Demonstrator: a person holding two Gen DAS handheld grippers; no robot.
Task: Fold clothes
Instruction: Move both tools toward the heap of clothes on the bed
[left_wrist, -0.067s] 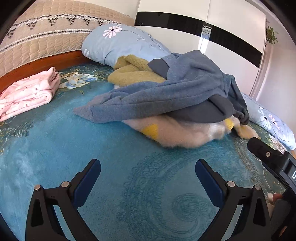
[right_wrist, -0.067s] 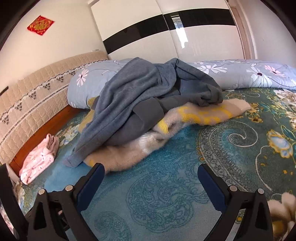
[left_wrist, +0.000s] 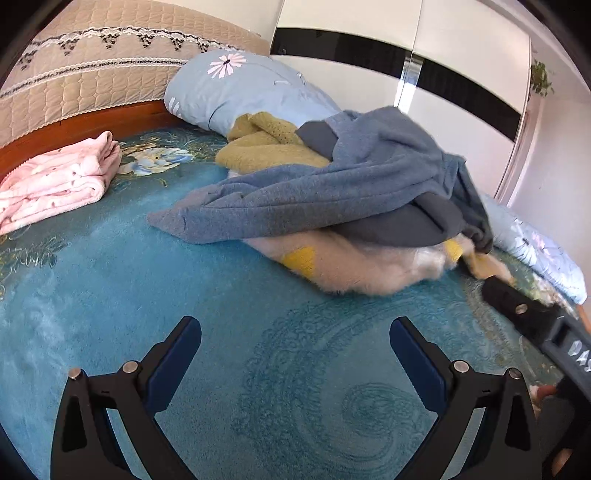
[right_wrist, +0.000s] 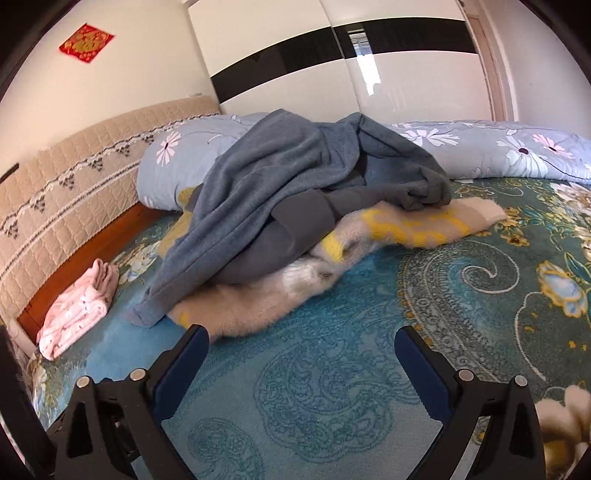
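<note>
A heap of unfolded clothes lies on the bed. A blue-grey sweater (left_wrist: 332, 192) (right_wrist: 266, 192) drapes over a dark grey garment (left_wrist: 399, 225) (right_wrist: 280, 240), a fluffy cream garment with yellow patches (left_wrist: 354, 266) (right_wrist: 258, 302) and a mustard knit (left_wrist: 266, 147). My left gripper (left_wrist: 295, 336) is open, hovering over the blanket short of the heap. My right gripper (right_wrist: 301, 343) is open too, with its left fingertip close to the cream garment's edge. A folded pink garment (left_wrist: 55, 177) (right_wrist: 77, 314) rests by the headboard.
The bed carries a teal patterned blanket (left_wrist: 147, 295) (right_wrist: 461, 295). Floral blue pillows (left_wrist: 236, 88) (right_wrist: 498, 147) line the far side. A quilted beige headboard (left_wrist: 92, 74) (right_wrist: 74, 184) stands on the left. The right gripper's body (left_wrist: 535, 325) shows at the right of the left wrist view.
The left wrist view has shifted slightly, the heap sitting a little lower and nearer. Both grippers remain open with nothing held.
</note>
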